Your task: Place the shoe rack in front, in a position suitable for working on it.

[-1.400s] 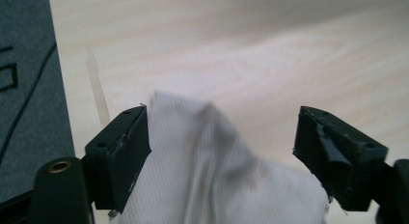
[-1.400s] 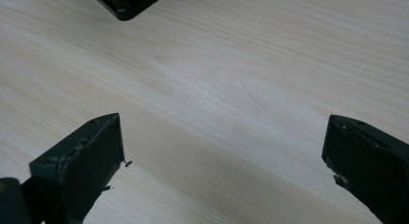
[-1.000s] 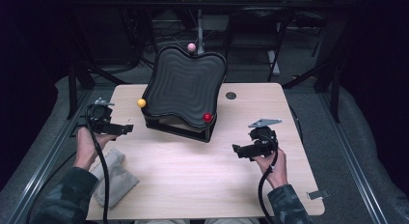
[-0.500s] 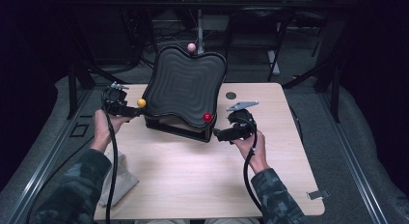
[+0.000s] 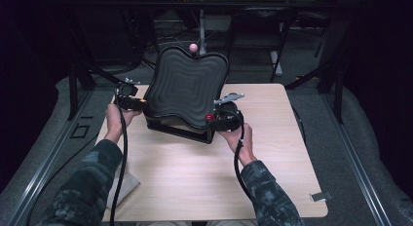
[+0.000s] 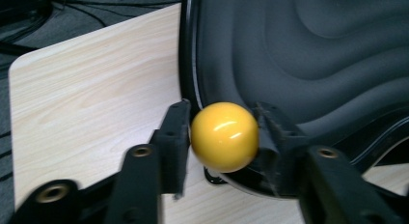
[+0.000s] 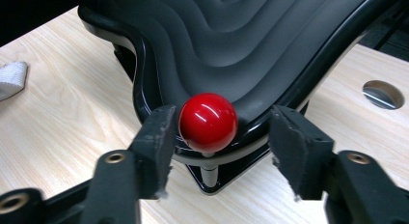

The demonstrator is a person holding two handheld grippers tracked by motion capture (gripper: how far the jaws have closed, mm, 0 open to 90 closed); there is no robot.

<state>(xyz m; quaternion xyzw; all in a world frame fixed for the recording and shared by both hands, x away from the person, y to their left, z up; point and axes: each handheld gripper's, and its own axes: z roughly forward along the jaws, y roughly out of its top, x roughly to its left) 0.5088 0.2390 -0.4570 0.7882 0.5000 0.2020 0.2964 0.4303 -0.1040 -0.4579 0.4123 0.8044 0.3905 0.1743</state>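
A black wavy tray (image 5: 187,87) stands tilted on a stand on the wooden table (image 5: 204,177). It has a yellow ball knob (image 5: 142,103) at its left corner, a red ball knob (image 5: 209,117) at its front right corner and a pink one (image 5: 193,47) at the back. My left gripper (image 6: 223,115) has just been closing, and both its pads touch the yellow ball (image 6: 224,136). My right gripper (image 7: 225,115) has also been closing. The red ball (image 7: 208,121) sits between its jaws against the left pad (image 7: 159,137), with a gap to the right pad.
A white cloth (image 5: 126,184) lies at the table's front left edge. A round hole (image 7: 383,93) sits in the tabletop to the right of the tray. A small grey clip (image 5: 321,197) is at the front right edge. Dark metal frames stand behind the table.
Both hands have come in from the table's sides to the tray's corners. Each gripper's jaws have narrowed around a ball knob, the left on yellow, the right around red.
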